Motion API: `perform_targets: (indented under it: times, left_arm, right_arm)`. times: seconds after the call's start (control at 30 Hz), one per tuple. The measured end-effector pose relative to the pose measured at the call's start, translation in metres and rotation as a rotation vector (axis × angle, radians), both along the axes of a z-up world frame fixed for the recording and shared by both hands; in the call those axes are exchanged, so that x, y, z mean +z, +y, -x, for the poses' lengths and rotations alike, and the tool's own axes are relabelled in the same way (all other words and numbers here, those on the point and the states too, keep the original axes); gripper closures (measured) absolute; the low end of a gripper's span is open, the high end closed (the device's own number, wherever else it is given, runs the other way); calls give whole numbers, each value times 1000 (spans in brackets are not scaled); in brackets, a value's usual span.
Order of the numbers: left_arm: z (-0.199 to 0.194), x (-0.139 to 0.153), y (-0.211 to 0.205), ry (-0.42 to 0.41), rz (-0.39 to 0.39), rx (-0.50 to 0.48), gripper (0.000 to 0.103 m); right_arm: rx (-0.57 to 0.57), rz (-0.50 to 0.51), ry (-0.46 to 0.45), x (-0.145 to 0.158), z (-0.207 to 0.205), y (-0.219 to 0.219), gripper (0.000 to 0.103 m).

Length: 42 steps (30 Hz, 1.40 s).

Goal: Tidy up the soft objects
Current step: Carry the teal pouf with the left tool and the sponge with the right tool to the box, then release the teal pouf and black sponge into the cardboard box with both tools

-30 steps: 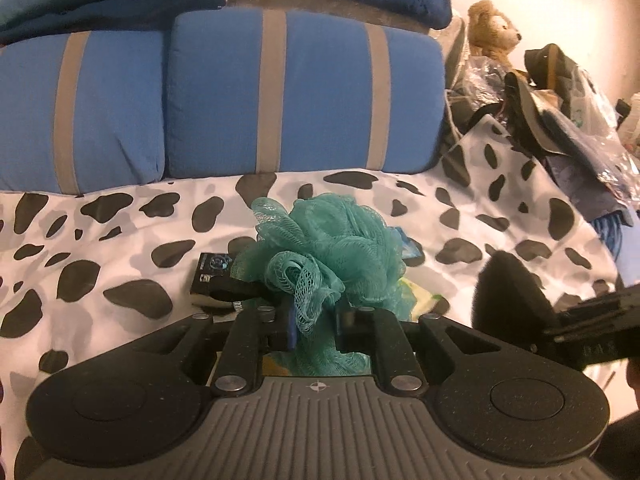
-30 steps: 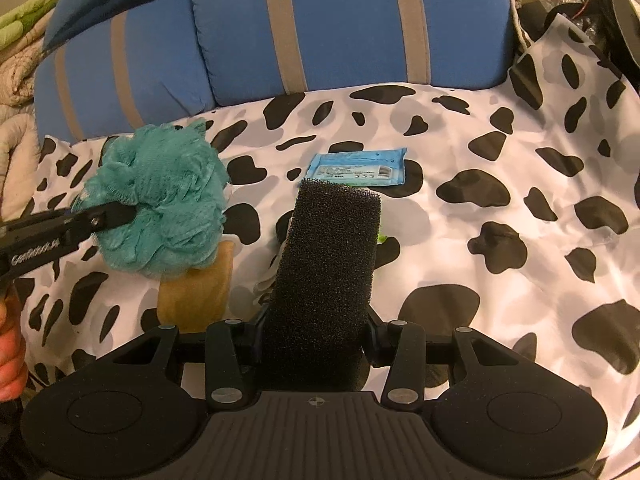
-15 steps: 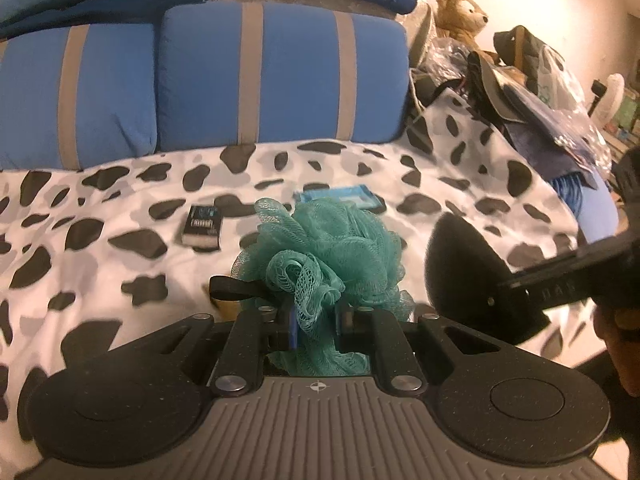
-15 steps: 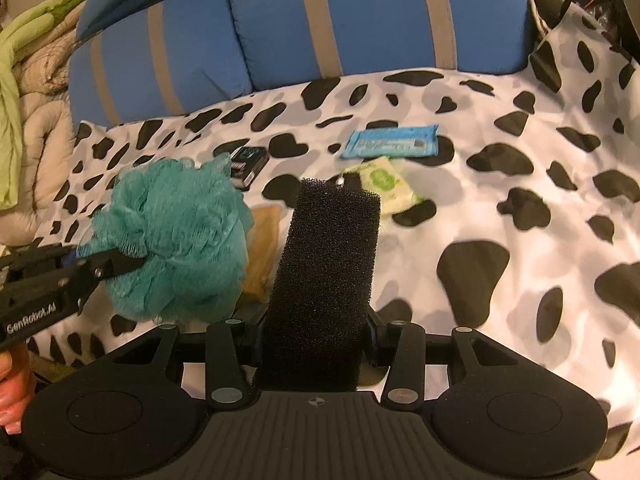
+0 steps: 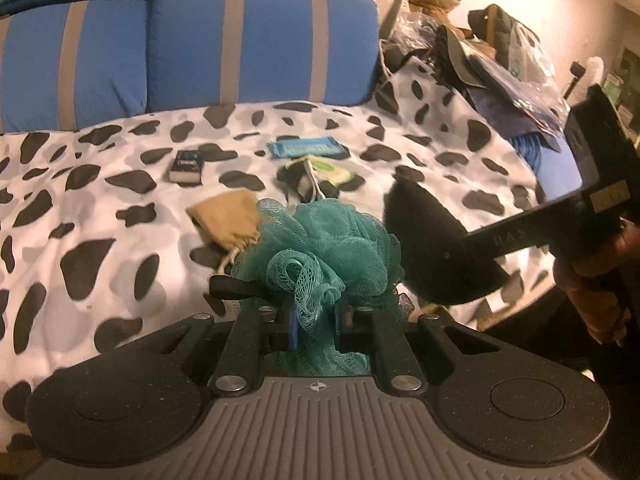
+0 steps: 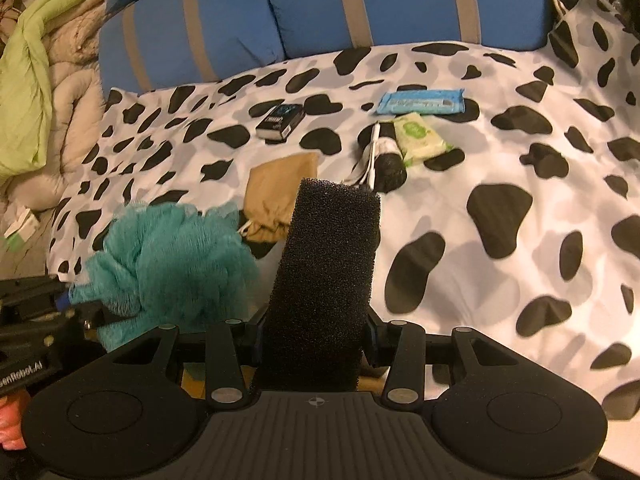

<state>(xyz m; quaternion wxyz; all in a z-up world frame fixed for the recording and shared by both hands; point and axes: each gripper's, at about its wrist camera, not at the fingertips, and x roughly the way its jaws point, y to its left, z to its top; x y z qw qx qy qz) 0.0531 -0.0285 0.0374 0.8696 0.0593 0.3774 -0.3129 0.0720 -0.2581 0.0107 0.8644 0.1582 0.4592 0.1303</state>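
Bed [image 5: 100, 208] with the cow-spot cover looks farther away than it did a moment ago, because I have pulled both hands back toward its near edge. More of the cover shows now, and so do the small things on it. I think this means both soft things are picked up and I am carrying them off to sort them.

From my right camera, the tan pouch [image 6: 276, 196] lies at 11 o'clock from the sponge, the green wipes pack [image 6: 420, 138] at 1 o'clock, and the little black box [image 6: 280, 120] beyond the pouch at 12.

My right gripper [image 6: 316, 344] is about half spread, and its jaws squeeze the black sponge [image 6: 328, 272], which stands straight up.

My left gripper [image 5: 316, 324] is nearly pressed together. It pinches a bunch of the teal bath pouf [image 5: 332, 252], held above the bed edge, just beside the sponge.
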Motion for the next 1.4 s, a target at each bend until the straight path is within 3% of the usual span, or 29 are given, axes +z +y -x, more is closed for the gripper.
perform_targets:
  times: [0.3,0.9,1.03,1.07,1.13,1.2,1.4]
  left_arm:
    - [25,-5,4,61,-9,-8,88]
    - [24,-36,-2,258,-170,32,87]
    - [22,-40,-4,281,-191,34,78]
    - [21,-42,-5,284,-203,41,77]
    - [18,-44,-8,277,-230,60,63]
    - [17,-43,-9,261,-245,72,58]
    - [10,-49,-10,290,-284,92,54]
  right_arm:
    - [17,0,41,-6,29,9,56]
    - [140,68,214,-31,52,35,55]
    - [167,75,251,-37,48,39,54]
    - [169,83,256,-37,46,41,51]
    - [173,111,258,-38,45,44,26]
    - [174,122,245,-36,44,45,17]
    - [133,153,235,-36,40,41,3]
